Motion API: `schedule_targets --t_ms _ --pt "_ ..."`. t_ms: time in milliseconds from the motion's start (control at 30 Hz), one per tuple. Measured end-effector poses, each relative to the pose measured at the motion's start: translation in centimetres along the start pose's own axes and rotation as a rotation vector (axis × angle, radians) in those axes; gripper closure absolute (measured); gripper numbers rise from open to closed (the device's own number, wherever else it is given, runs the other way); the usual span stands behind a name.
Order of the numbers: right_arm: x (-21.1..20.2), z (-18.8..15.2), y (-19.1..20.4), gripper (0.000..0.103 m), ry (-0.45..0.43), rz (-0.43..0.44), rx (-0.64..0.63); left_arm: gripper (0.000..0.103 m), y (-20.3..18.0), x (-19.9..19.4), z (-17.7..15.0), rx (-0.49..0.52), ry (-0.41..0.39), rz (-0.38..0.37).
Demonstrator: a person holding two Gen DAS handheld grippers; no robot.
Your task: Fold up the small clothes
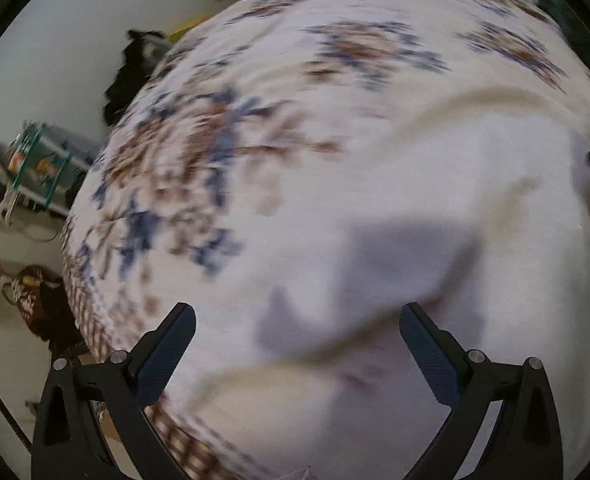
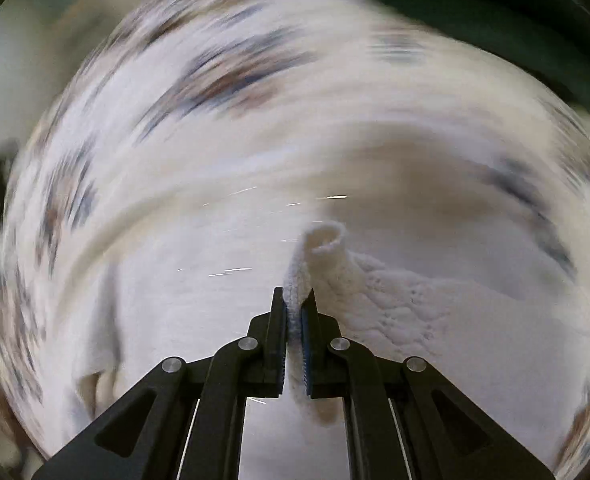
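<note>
Left wrist view first: your left gripper [image 1: 297, 334] has its jaws spread wide with nothing between them, hovering over the white garment [image 1: 435, 208]. That cloth is lying rumpled on the floral-patterned cover [image 1: 215, 128], with a cream-coloured edge curving across its far side and another fold line running low between the fingers. A grey shadow sits on the white fabric just ahead of your fingertips [image 1: 183, 320]. The whole picture is smeared with blur, so the finer creases are hard to read. Off the left edge of the cover you've got a dark heap of clothing [image 1: 129, 76] up near the wall, a teal-framed rack [image 1: 39, 164] on the floor and a brown bag [image 1: 39, 300] lower down.

Over to the right wrist view: your right gripper [image 2: 293, 306] is pinched tight on the white garment [image 2: 407, 304], the two blue pads pressed together with a ridge of textured, knitted-looking cloth squeezed between them. A rolled lip of the fabric [image 2: 325, 240] curls up just past the fingertips, and the rest of the piece spreads away to the right and below. Around it the floral-patterned cover [image 2: 223, 80] is streaked by heavy blur, and a dark green shape [image 2: 495, 20] fills the upper right corner; you can't tell what it is.
</note>
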State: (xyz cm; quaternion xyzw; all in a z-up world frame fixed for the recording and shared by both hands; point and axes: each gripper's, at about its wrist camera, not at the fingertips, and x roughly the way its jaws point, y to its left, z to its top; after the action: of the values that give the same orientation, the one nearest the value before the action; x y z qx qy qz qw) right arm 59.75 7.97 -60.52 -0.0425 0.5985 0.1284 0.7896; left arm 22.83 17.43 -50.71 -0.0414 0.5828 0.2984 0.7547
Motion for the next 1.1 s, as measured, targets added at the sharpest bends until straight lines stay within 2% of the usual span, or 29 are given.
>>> schedule_targets --t_ms 100,133,200,267,333,367,400,433,467,500,600,700,800,833,867,900,933,967,1000,1100 --pt "1.7 -0.5 8.9 0.097 0.012 0.015 -0.140 0.000 4.4 1.5 0.7 -0.050 -0.013 0.023" --pt "2.0 -0.7 10.8 0.097 0.013 0.017 -0.169 0.000 5.4 2.0 0.9 -0.065 -0.010 0.023" --pt "2.6 -1.9 13.6 0.097 0.029 -0.019 -0.220 0.000 7.5 3.0 1.1 -0.096 0.003 0.017" --pt "3.3 -2.5 13.9 0.096 0.047 -0.068 -0.216 0.000 9.2 4.1 1.1 -0.123 0.021 0.005" --pt "3.3 -2.9 12.9 0.092 0.087 -0.043 -0.148 0.000 10.9 4.7 0.9 -0.143 0.041 -0.010" --pt "3.0 -2.8 12.5 0.081 0.107 -0.018 -0.119 0.000 11.8 4.9 0.7 -0.156 0.050 -0.020" --pt "2.2 -3.0 11.1 0.067 0.129 0.044 -0.062 0.000 13.1 5.0 0.4 -0.180 0.062 -0.042" --pt "1.3 -3.4 9.8 0.059 0.131 0.094 -0.011 0.000 14.2 5.0 0.2 -0.203 0.069 -0.066" --pt "0.6 -3.7 8.9 0.046 0.128 0.123 0.021 0.000 15.4 5.0 -0.2 -0.226 0.073 -0.089" --pt "-0.6 -4.6 7.2 0.039 0.124 0.165 0.069 0.000 16.6 5.0 -0.6 -0.249 0.077 -0.115" --pt "-2.1 -7.1 2.9 0.037 0.144 0.162 0.159 0.000 19.7 5.9 -2.3 -0.313 0.107 -0.173" --pt "-3.6 -11.5 -2.1 0.037 0.172 0.121 0.285 0.000 20.8 7.9 -4.4 -0.363 0.186 -0.220" --pt "-3.5 -14.6 -5.8 0.037 0.213 0.069 0.379 0.000 20.0 10.6 -6.7 -0.437 0.299 -0.388" --pt "-3.6 -15.8 -6.6 0.037 0.228 0.050 0.394 0.010 19.3 11.6 -7.4 -0.462 0.339 -0.460" --pt "-3.3 -16.8 -7.1 0.037 0.245 0.028 0.411 0.017 18.6 12.3 -7.9 -0.478 0.364 -0.491" --pt "-3.1 -18.4 -7.8 0.037 0.270 0.015 0.436 0.032 17.8 12.5 -8.0 -0.482 0.361 -0.499" --pt "-2.9 -19.4 -8.0 0.037 0.285 0.011 0.444 0.065 17.2 12.2 -7.8 -0.477 0.340 -0.494" --pt "-2.7 -20.5 -8.2 0.037 0.304 0.002 0.448 0.087 16.9 12.0 -7.5 -0.468 0.329 -0.496" --pt "-2.6 -21.2 -8.1 0.037 0.316 -0.001 0.444 0.099 16.8 11.4 -6.8 -0.465 0.313 -0.510" --pt "-2.7 -22.6 -7.4 0.037 0.326 -0.012 0.406 0.099 19.0 8.9 -3.7 -0.495 0.175 -0.515"
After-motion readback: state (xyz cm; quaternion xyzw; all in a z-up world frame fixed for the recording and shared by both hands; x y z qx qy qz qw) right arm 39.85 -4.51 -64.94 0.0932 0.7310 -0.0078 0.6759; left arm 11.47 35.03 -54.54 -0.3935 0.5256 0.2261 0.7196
